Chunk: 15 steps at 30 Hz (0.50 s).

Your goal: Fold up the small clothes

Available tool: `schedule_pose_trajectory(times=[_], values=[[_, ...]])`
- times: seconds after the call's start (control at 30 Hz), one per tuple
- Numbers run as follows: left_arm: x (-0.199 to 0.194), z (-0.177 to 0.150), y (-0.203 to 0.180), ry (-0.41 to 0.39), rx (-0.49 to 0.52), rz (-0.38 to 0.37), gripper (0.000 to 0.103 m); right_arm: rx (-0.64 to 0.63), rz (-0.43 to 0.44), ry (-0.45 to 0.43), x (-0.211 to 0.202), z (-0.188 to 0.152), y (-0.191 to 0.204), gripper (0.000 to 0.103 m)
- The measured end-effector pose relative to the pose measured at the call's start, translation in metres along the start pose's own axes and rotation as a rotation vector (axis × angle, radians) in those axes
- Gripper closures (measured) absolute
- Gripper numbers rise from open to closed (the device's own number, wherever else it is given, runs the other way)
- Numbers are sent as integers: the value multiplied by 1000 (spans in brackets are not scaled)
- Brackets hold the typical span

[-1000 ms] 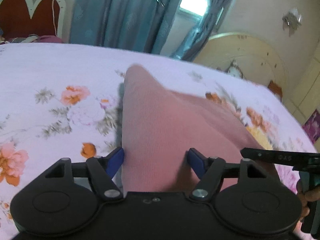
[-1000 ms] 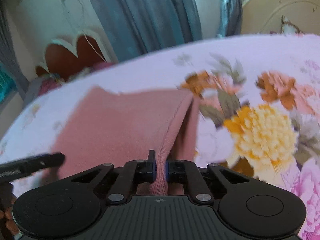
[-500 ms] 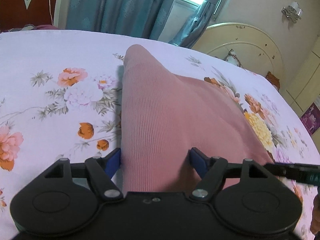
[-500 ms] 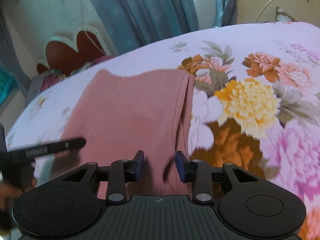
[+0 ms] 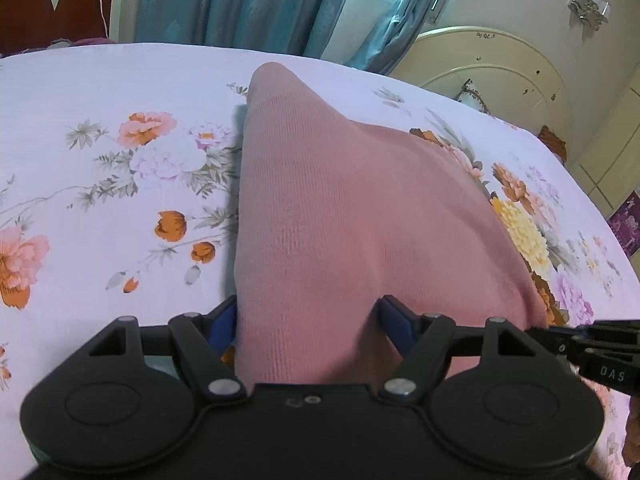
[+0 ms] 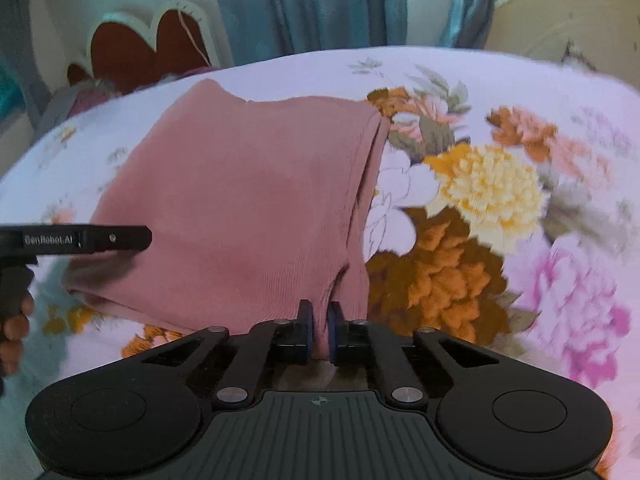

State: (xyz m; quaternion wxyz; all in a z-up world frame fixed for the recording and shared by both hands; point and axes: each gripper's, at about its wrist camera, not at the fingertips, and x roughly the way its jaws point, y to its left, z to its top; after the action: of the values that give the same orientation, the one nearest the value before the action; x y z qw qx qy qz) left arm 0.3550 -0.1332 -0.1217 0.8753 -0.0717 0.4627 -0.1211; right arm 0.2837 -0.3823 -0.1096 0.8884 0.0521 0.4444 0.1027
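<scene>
From the left wrist view, the left tongs [image 5: 308,320] stand wide apart with the near edge of the pink garment [image 5: 352,216] lying between the blue pads, the left pad [image 5: 224,322] right at the cloth's side edge and the right one apart from it; nothing is pinched. The garment lies on the floral bedsheet [image 5: 100,184], its far corner humped up into a peak, probably because the fabric is doubled over there. The spread jaws suggest this side is lined up for a grab, not yet made. The other tool's black finger pokes in at the lower right.

From the right wrist view, the right tongs [image 6: 319,330] are clamped together on the garment's [image 6: 248,200] near right corner, where two layers meet along a seam. That grip most likely serves to carry this edge across for the fold. The left tool's finger [image 6: 84,239] hovers over the cloth's left side. The curtains [image 6: 320,4] hang behind the bed.
</scene>
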Motion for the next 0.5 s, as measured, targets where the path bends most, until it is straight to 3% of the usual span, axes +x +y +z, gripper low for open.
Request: schedule_pose_trajectory(times=[0.1, 0.2, 0.5], values=[[-3, 0, -4, 15, -9, -6, 29, -10, -27, -49, -19, 3, -2, 99], [0, -4, -6, 31, -4, -5, 26, -6, -27, 52, 2, -11, -10, 99], [-11, 5, -13, 18, 31, 33, 27, 43, 40, -44, -19, 16, -14, 97]])
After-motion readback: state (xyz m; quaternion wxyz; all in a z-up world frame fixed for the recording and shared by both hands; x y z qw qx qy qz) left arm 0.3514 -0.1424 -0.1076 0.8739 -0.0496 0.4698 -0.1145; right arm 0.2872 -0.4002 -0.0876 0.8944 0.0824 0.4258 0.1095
